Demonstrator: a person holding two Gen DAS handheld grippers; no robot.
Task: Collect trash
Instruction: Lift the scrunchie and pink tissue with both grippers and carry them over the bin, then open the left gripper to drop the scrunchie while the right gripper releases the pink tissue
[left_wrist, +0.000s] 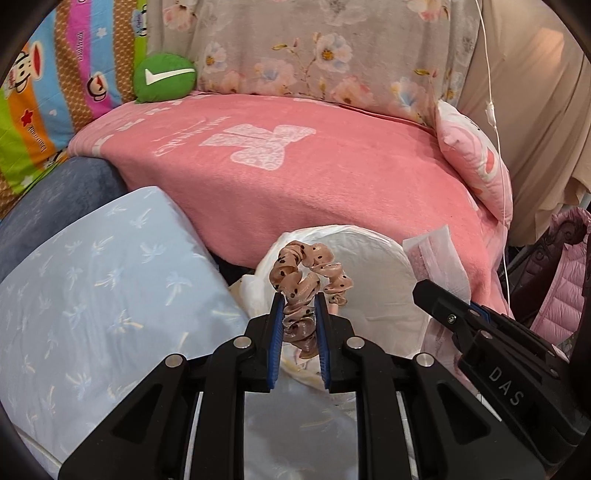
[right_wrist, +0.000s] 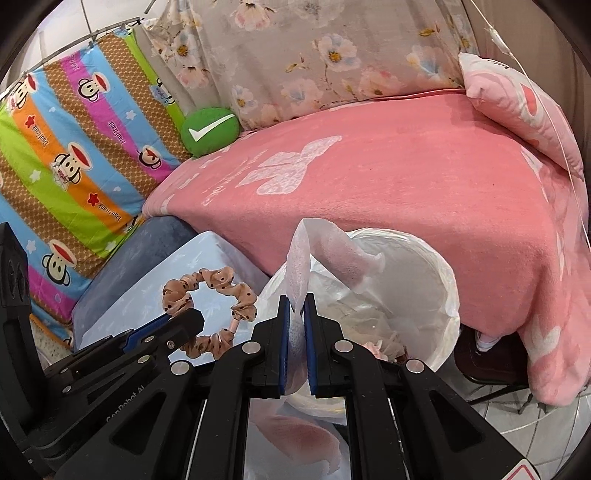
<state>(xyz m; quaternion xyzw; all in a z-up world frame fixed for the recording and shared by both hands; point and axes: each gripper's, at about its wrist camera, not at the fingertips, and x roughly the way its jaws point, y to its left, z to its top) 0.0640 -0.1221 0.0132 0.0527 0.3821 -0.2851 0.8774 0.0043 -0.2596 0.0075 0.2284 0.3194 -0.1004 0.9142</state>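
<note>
1. The left gripper (left_wrist: 300, 325) is pinching a beige dotted scrunchie (left_wrist: 308, 284), whose loop sticks up above the blue pads at the lower centre of the left wrist view.
2. The right gripper (right_wrist: 295, 332) is pressed together on a white wrapper (right_wrist: 325, 251), a thin crinkled sheet that rises from the pads and curls toward the centre of the right wrist view.
3. Both pieces hang over or just beside the white-lined trash bin (right_wrist: 448, 295) at the lower centre, in front of the bed with the pink blanket (right_wrist: 406, 192) (the bin already holds crumpled bits, hard to identify).
4. Judged from this, pick-up is done for these two items; the drop into the bin is not yet done.
5. No further loose trash shows on the blanket, though the frame edges hide much.
</note>
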